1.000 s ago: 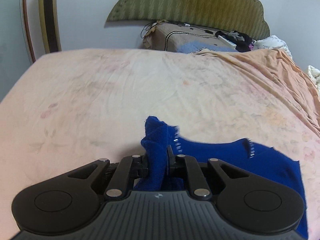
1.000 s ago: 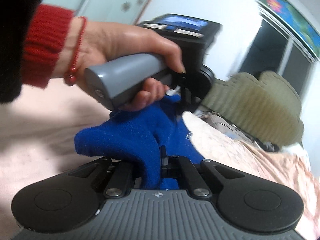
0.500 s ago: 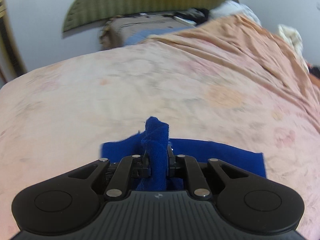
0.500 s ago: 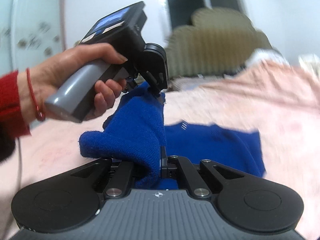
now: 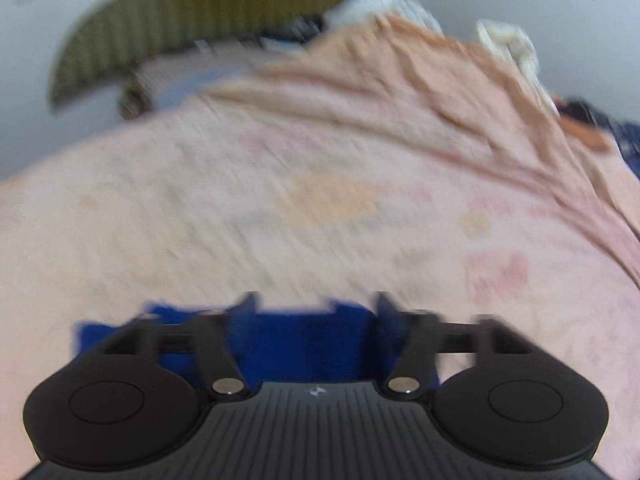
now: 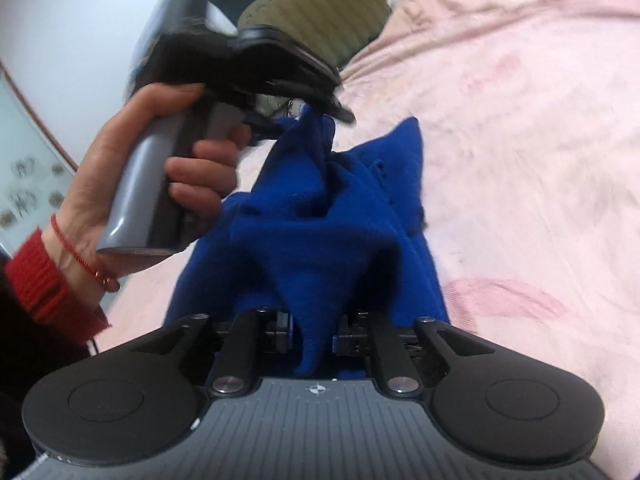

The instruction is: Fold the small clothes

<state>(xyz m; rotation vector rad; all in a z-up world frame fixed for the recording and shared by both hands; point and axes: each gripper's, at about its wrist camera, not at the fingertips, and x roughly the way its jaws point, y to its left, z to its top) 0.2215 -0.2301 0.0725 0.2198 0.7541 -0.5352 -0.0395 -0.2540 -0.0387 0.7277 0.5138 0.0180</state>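
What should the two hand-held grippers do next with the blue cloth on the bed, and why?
Probably lift both away. The left hand-held gripper is opening wide, with the blue cloth lying loose between its fingers. The right hand-held gripper is opening too, though a fold of cloth still sits between its fingers. The cloth looks bunched on the pink bedsheet, so smoothing it flat likely comes after.

Blue knit garment (image 6: 320, 232): lying bunched on pink bedsheet (image 6: 520, 140), one fold rising between the right gripper (image 6: 314, 336) fingers, whose jaws are opening. Left gripper (image 6: 320, 108): hovering at the garment's far peak, being held by a hand (image 6: 132, 168) wearing a red cuff (image 6: 44, 284). Olive headboard (image 6: 320, 0): standing behind.
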